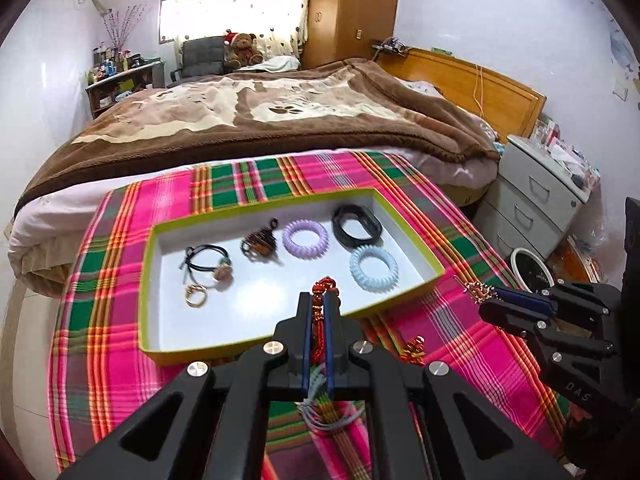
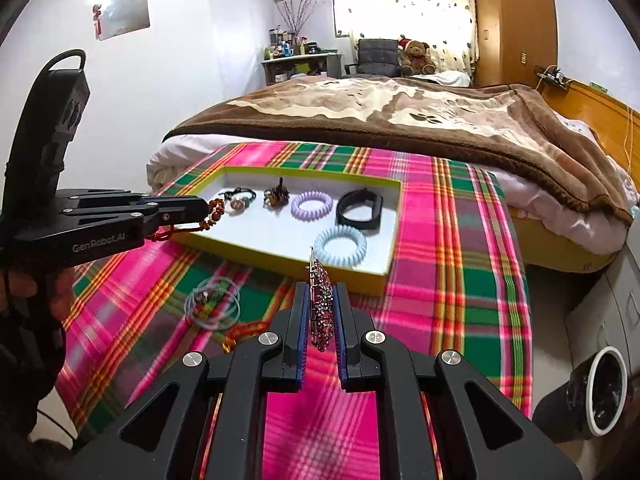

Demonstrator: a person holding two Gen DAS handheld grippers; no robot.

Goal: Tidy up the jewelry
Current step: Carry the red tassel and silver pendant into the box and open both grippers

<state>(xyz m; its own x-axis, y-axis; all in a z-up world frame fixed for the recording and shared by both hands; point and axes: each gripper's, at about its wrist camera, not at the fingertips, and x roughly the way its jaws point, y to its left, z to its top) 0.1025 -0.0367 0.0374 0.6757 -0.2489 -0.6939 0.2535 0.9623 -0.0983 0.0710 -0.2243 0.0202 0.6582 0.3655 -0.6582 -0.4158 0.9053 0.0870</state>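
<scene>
A shallow white tray with a yellow-green rim lies on the plaid cloth. It holds a purple coil band, a light blue coil band, a black bracelet, a brown beaded piece, a black cord bracelet and a gold ring. My left gripper is shut on a red beaded bracelet, held over the tray's near rim. My right gripper is shut on a sparkly beaded brooch, in front of the tray.
A pale blue-green cord loop and a red-gold ornament lie on the cloth before the tray. A bed with a brown blanket is behind. A grey drawer unit and a bin stand at the right.
</scene>
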